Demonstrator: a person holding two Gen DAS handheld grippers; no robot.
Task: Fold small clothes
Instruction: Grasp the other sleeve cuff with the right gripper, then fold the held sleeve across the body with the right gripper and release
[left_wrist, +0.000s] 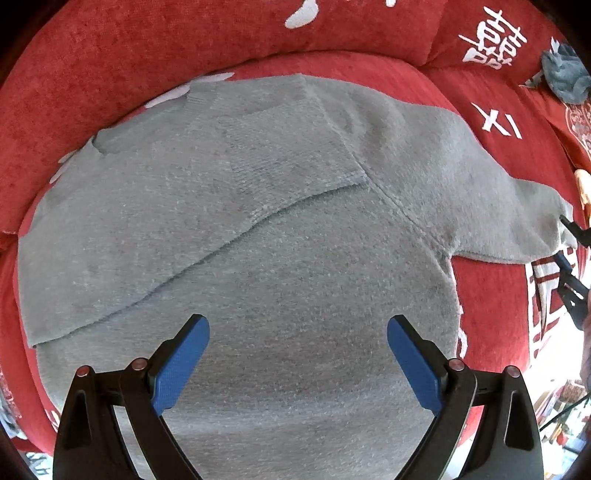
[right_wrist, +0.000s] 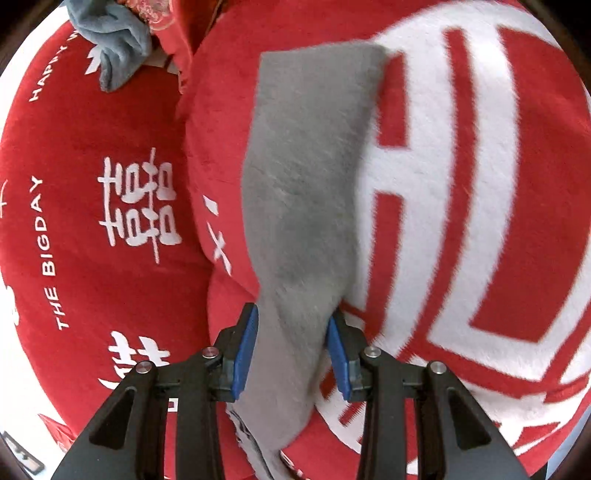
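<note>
We are looking straight down on the grey sweater (left_wrist: 258, 236), which is lying flat on the red cushion (left_wrist: 110, 74) and covering most of the seat. Its body is running from the seat's front edge toward the backrest, one sleeve (left_wrist: 207, 206) lying folded diagonally across the chest. The other sleeve (right_wrist: 306, 177) is stretching out sideways as a long straight band, its long axis leading to the right gripper (right_wrist: 291, 350). The right gripper's blue pads are pinching the sleeve's cuff end at a narrow opening. The left gripper (left_wrist: 298, 354) is hovering over the sweater's body with its jaws spread wide, nothing between them. Bare red cushion with white print is showing beside the outstretched sleeve and along the seat's far edge. A blue-grey cloth (right_wrist: 114, 40) is sitting crumpled near the far corner, well apart from the sweater.
</note>
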